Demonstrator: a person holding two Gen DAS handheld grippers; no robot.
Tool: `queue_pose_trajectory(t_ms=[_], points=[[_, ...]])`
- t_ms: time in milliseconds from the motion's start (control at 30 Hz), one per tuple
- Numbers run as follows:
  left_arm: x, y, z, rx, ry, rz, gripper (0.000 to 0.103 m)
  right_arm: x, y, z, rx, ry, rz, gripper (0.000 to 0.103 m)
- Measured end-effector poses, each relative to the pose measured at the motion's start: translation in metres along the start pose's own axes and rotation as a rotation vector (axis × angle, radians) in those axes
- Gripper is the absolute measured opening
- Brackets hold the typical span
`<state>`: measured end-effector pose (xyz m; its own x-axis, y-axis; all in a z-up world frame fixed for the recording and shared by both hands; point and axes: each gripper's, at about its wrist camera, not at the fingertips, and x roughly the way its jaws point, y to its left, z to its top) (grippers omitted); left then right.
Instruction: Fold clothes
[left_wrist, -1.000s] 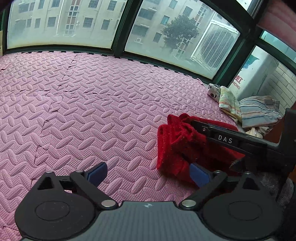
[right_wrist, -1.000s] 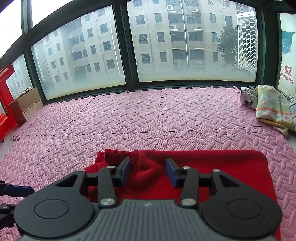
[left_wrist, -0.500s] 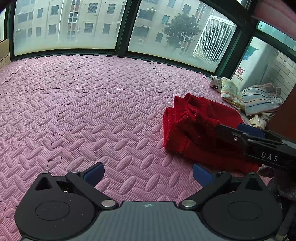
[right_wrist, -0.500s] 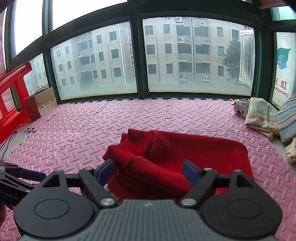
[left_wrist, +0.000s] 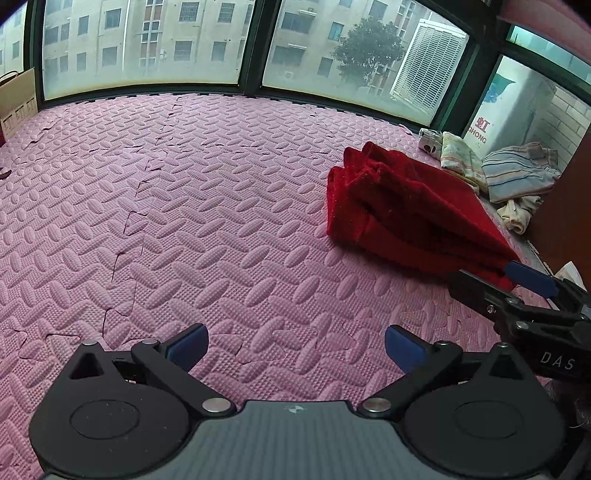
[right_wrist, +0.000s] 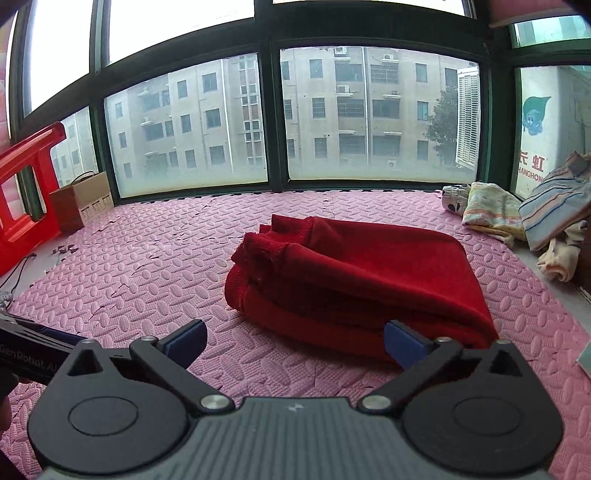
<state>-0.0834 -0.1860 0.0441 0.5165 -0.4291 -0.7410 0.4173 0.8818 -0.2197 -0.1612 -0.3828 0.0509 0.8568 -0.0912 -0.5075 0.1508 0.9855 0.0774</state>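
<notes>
Right hand-held gripper (right_wrist: 295, 341), jaws opening wide with nothing between them, hovers over the pink foam floor mat (right_wrist: 155, 280) just short of the folded red sweater (right_wrist: 354, 273) at twelve o'clock, while the left hand-held gripper (left_wrist: 295, 345) stands spread and empty.

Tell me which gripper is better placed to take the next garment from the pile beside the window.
Probably the right gripper: the pile lies on its side, beyond the folded red sweater. Its jaws are opening, with nothing between them. The left gripper faces bare mat.
</notes>
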Motion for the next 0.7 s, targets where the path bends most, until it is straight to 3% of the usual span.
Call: queue_pose_trajectory(t_ms=[700], points=[[-0.021,-0.018,-0.036,0.045,-0.024,0.015,0.103,-0.038,-0.002,-0.038,0.054,0.004,-0.128,0.103]])
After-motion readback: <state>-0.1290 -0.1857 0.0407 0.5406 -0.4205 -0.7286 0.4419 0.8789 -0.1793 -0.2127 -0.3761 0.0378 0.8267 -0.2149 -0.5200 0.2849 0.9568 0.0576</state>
